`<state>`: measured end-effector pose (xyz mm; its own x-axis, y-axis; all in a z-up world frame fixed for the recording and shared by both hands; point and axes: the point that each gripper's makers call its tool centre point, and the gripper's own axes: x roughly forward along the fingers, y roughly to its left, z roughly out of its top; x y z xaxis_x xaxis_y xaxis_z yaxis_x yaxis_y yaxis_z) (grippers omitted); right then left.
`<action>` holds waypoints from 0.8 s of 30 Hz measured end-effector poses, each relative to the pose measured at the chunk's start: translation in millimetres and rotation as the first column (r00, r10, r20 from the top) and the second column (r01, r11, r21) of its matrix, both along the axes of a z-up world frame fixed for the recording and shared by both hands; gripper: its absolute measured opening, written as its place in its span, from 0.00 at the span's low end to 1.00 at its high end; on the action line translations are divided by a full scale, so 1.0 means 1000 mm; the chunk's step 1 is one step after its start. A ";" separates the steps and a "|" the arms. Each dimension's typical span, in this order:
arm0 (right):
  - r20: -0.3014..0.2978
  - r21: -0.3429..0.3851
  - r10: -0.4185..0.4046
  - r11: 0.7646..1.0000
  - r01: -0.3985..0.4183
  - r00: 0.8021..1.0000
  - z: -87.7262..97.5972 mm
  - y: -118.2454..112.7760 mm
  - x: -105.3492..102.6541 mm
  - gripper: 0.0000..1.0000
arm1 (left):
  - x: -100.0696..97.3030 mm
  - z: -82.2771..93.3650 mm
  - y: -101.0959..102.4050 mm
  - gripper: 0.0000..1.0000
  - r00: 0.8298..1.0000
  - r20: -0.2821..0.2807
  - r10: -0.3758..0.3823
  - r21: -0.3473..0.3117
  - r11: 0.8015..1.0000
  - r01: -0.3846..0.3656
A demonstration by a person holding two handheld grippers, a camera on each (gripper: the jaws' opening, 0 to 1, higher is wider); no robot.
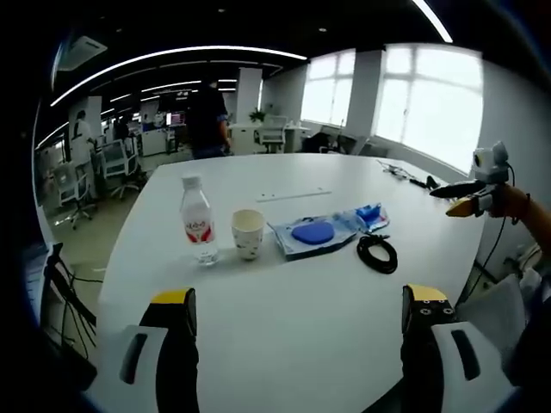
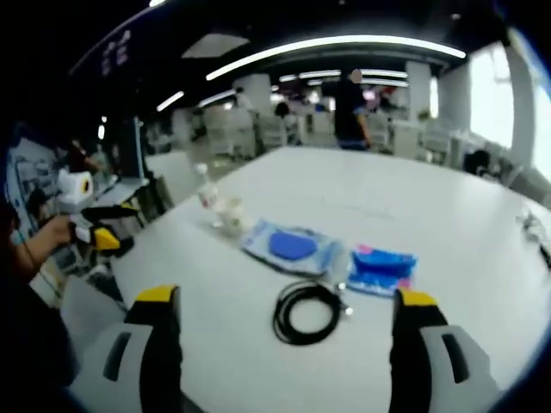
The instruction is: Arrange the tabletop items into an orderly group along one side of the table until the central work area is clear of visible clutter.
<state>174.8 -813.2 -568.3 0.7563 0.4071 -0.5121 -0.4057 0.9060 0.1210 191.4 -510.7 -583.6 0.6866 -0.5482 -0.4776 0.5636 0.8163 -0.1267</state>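
While both grippers, left gripper [image 1: 297, 323] and right gripper [image 2: 280, 331], hover spread and empty, the limp coiled black cable [image 2: 308, 312] near the right one looks light, best pinched across its bunched loops.

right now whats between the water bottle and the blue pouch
A paper cup stands between the water bottle and the blue pouch, apart from both, in the left gripper view.

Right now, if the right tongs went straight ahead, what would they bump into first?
Probably the coiled black cable, lying on the white table just ahead between the open right tongs. Depth is hard to judge here.
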 end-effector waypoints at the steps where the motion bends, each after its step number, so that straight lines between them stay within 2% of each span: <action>1: 0.005 0.002 -0.004 1.000 0.004 1.000 0.002 0.000 -0.004 1.00 | -0.002 0.001 0.000 1.00 1.000 0.000 0.000 -0.003 1.000 0.000; 5: 0.023 0.006 -0.007 1.000 0.007 1.000 0.007 0.000 -0.014 1.00 | -0.008 0.007 0.002 1.00 1.000 0.015 0.007 -0.018 1.000 -0.007; 13: 0.059 -0.008 -0.010 1.000 0.010 0.998 0.011 0.001 -0.043 1.00 | -0.027 0.008 0.012 1.00 1.000 0.010 0.012 -0.007 1.000 -0.012; 19: 0.041 -0.016 -0.022 1.000 0.023 0.999 0.003 -0.002 -0.065 1.00 | -0.043 0.004 0.015 1.00 1.000 -0.001 0.021 0.002 1.000 -0.021; 24: 0.031 0.007 -0.037 0.999 0.037 0.999 -0.005 -0.004 -0.085 1.00 | -0.055 0.005 0.017 1.00 1.000 0.001 0.027 0.011 1.000 -0.027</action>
<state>90.1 -816.7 -572.8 0.7867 0.3817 -0.4853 -0.3756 0.9197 0.1145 136.8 -494.1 -578.7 0.7015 -0.5242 -0.4828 0.5418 0.8324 -0.1166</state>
